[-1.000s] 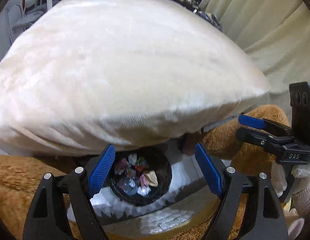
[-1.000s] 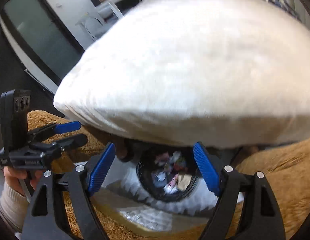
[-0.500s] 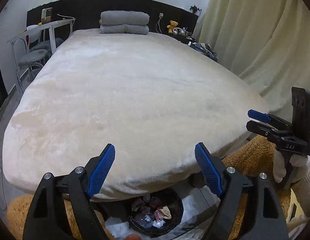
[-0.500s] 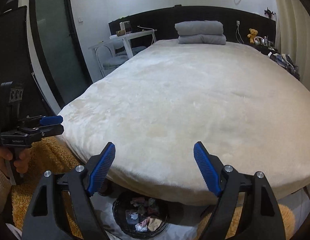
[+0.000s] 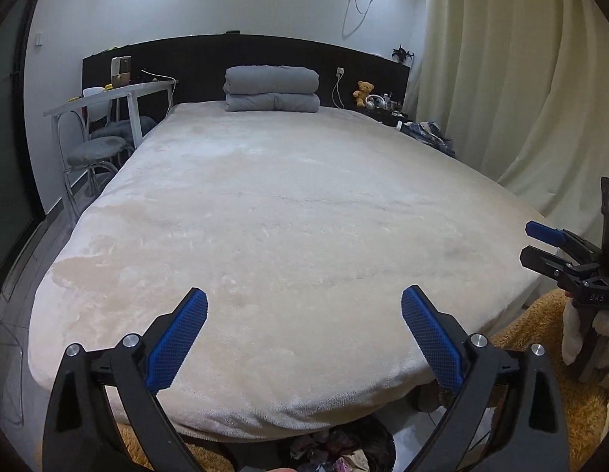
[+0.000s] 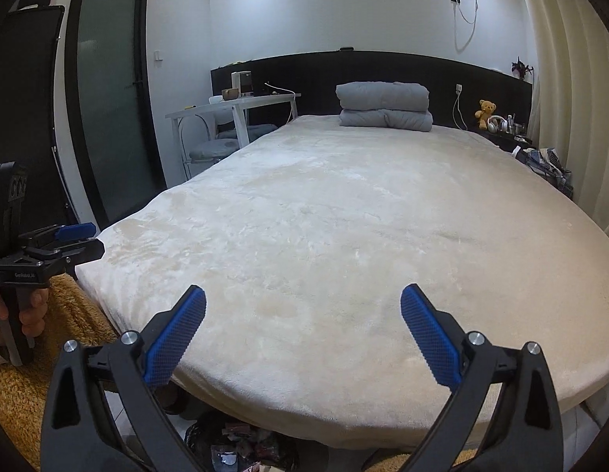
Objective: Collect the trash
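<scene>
A black trash bin (image 5: 344, 450) with crumpled wrappers sits on the floor at the foot of the bed, only its far rim in sight; it also shows in the right wrist view (image 6: 241, 450). My left gripper (image 5: 304, 338) is open and empty, raised over the foot of the cream bed (image 5: 288, 212). My right gripper (image 6: 302, 334) is open and empty over the same bed (image 6: 344, 216). Each gripper appears at the edge of the other's view: right gripper (image 5: 556, 251), left gripper (image 6: 64, 240). No loose trash shows on the bed.
A folded grey duvet (image 5: 272, 88) lies at the head of the bed. A white desk (image 5: 107, 98) and stools (image 5: 96, 151) stand at the left, curtains (image 5: 521, 78) and a cluttered nightstand (image 5: 387, 104) at the right. An orange shaggy rug (image 6: 37, 362) covers the floor.
Both grippers have lifted and tilted up from the bin. The bin has slid to the bottom edge and the whole bed and room have come into view.
</scene>
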The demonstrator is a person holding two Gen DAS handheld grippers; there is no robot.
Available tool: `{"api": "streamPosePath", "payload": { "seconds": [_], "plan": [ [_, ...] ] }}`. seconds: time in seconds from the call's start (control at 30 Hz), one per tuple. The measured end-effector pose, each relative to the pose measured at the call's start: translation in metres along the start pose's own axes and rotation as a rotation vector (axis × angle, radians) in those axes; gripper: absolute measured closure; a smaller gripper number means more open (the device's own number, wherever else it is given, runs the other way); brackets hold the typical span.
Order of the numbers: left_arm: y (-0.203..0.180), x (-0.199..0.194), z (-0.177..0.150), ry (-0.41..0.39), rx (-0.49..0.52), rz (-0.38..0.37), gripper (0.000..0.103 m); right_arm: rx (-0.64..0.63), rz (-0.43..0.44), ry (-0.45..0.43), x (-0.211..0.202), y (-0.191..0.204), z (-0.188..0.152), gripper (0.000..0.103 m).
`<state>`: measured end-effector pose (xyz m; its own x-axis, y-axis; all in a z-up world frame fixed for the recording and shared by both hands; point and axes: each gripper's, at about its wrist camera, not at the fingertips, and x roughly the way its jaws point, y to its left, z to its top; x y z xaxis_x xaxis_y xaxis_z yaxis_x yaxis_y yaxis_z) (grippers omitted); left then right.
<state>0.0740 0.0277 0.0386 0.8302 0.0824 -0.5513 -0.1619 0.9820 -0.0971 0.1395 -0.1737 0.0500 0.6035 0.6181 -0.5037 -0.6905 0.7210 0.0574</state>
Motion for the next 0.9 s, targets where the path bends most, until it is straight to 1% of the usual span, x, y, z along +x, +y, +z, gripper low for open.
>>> {"api": "streamPosePath", "payload": {
  "seconds": [0.13,0.33,0.43,0.53,0.7,0.9],
  "plan": [
    [0.002,-0.003,-0.001,-0.004,-0.014,-0.02,0.006,-0.009,-0.015,-0.018,-0.003,0.003,-0.003,0.005],
    [-0.001,-0.001,-0.003,0.005,0.002,-0.028,0.006,0.001,0.007,-0.024,-0.003,-0.001,-0.002,0.005],
    [-0.003,0.0,-0.004,0.01,0.009,-0.049,0.006,-0.008,0.0,-0.02,-0.002,0.001,-0.002,0.005],
    [-0.006,0.001,-0.005,0.014,0.022,-0.052,0.006,-0.022,-0.004,-0.017,0.0,0.004,-0.002,0.005],
    [-0.003,0.001,-0.005,0.013,0.006,-0.054,0.006,-0.036,-0.017,-0.008,0.003,0.009,-0.002,0.005],
    [-0.001,0.0,-0.004,0.008,-0.014,-0.071,0.006,-0.042,-0.008,-0.004,0.007,0.011,-0.001,0.005]
  ]
}}
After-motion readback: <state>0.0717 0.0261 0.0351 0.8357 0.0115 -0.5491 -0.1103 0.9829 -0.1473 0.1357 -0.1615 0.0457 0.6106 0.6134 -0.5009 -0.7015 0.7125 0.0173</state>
